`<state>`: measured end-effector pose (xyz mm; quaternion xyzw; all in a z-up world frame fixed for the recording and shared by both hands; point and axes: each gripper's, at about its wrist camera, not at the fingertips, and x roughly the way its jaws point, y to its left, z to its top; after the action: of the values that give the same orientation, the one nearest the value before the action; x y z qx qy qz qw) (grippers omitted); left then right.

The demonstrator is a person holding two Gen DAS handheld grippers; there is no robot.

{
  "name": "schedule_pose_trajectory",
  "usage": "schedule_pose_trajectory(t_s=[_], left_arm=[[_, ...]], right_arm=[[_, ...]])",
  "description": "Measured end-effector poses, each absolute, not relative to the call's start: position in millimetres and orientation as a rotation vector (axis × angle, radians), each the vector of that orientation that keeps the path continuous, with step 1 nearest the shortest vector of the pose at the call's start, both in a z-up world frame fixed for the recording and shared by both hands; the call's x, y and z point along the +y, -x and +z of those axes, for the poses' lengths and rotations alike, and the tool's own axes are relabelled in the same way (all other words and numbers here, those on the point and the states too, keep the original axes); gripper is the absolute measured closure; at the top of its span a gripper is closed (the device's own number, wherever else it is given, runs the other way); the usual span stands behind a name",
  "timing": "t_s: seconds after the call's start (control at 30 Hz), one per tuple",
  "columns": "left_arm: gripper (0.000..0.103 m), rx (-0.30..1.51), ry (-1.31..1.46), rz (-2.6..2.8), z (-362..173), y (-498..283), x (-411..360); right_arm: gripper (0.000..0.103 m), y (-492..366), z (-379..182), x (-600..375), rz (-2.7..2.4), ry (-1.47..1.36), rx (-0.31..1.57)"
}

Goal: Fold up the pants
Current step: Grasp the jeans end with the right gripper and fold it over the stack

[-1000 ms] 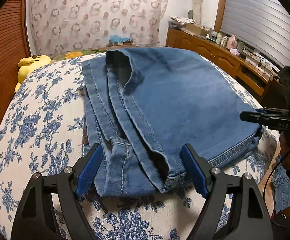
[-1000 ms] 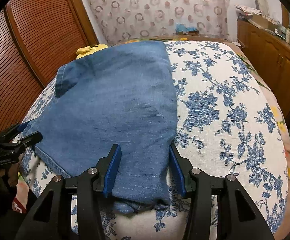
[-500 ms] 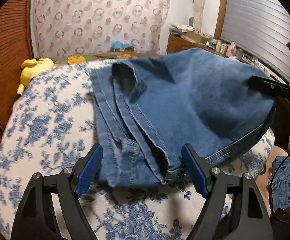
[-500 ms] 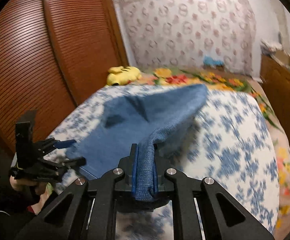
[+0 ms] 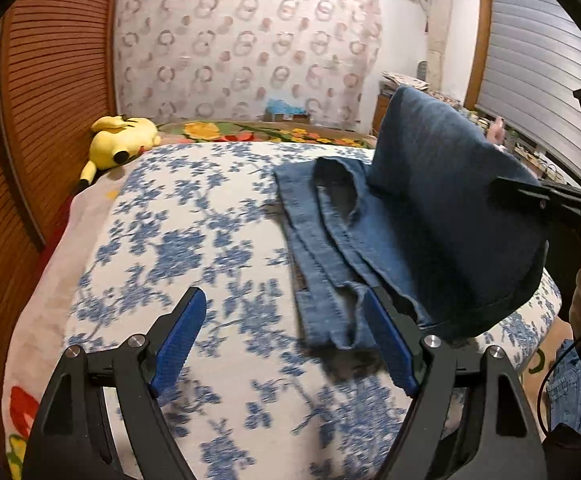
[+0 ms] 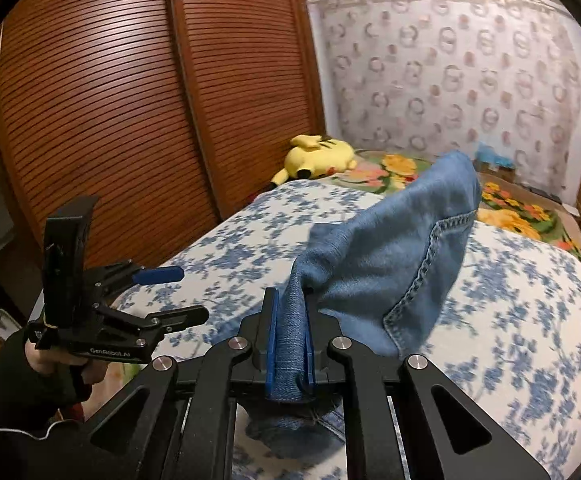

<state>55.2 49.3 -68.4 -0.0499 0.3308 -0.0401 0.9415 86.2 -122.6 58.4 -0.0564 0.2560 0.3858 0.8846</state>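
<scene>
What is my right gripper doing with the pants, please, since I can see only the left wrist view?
Observer: In the right wrist view, the right gripper is shut on a bunched fold of the pants, with denim pinched between its blue pads.
Operator: Thank you. Does my left gripper touch the denim? Its finger overlaps it here.
Observer: No. The left gripper stands open at the left edge of the bed, clearly apart from the pants.
Operator: And what holds it?
Observer: A hand in a dark sleeve grips its handle.
</scene>
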Motion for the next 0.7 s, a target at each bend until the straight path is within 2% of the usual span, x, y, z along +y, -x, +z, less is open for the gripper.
schedule_pose_trajectory(t_s=[0.5, 0.7], left_arm=[[0.021, 0.676, 0.155, 0.006, -77.9, -46.4, 92.9], [0.021, 0.671, 0.157, 0.008, -77.8, -45.3, 97.2]], right_arm=[[0.093, -128.9, 11.8, -63.0, 0.895, 0.190, 0.680], [0.093, -130.3, 15.1, -57.2, 0.871, 0.205, 0.683]])
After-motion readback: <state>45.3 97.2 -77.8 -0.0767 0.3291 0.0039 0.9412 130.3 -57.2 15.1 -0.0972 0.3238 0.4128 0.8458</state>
